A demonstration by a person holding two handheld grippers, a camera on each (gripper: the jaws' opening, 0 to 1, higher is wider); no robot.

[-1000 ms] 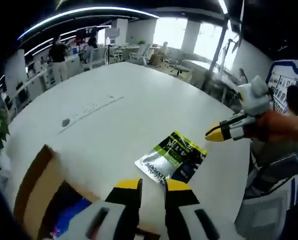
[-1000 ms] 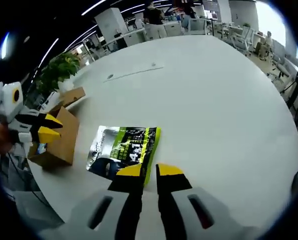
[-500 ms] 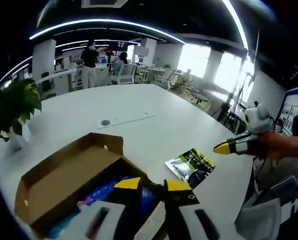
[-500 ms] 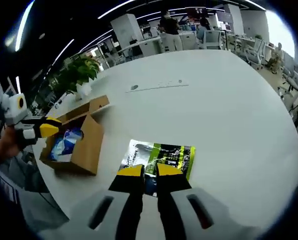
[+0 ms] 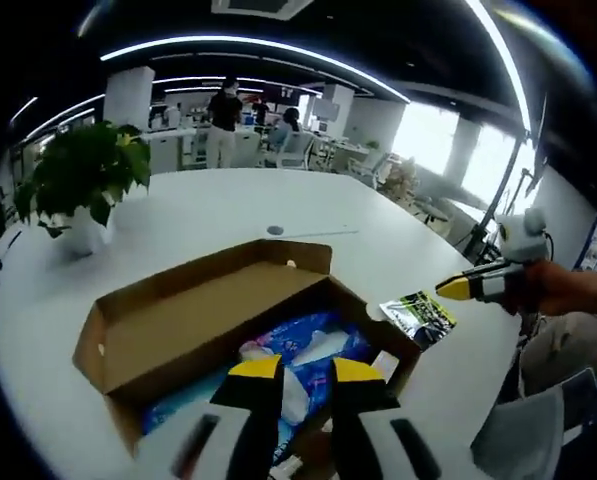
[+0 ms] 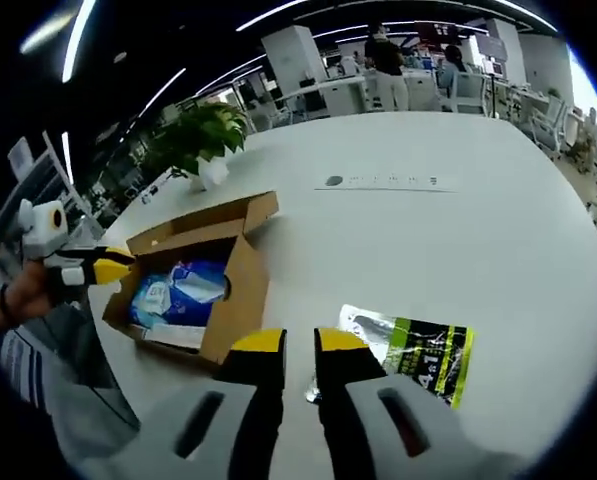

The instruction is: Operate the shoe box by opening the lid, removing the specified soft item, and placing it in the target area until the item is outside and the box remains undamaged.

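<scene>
Now | left claw [image 5: 306, 368] hovering clenched, empty, over open shoe box [image 5: 178, 335] | right claw [image 6: 298, 342] clenched, empty, near green pouch [image 6: 418, 352] lying outside on desk [image 6: 458, 230] | risk: diving for blue soft packs [image 5: 288, 345] could be crushing cardboard wall.

The brown cardboard shoe box [image 5: 203, 325] sits open in the lower centre of the left gripper view, its lid flap folded back toward the upper left. Blue and white soft packs [image 5: 298, 345] lie inside. In the right gripper view the green, black and silver pouch [image 6: 413, 350] lies flat at lower right, apart from the box [image 6: 228, 290].
</scene>
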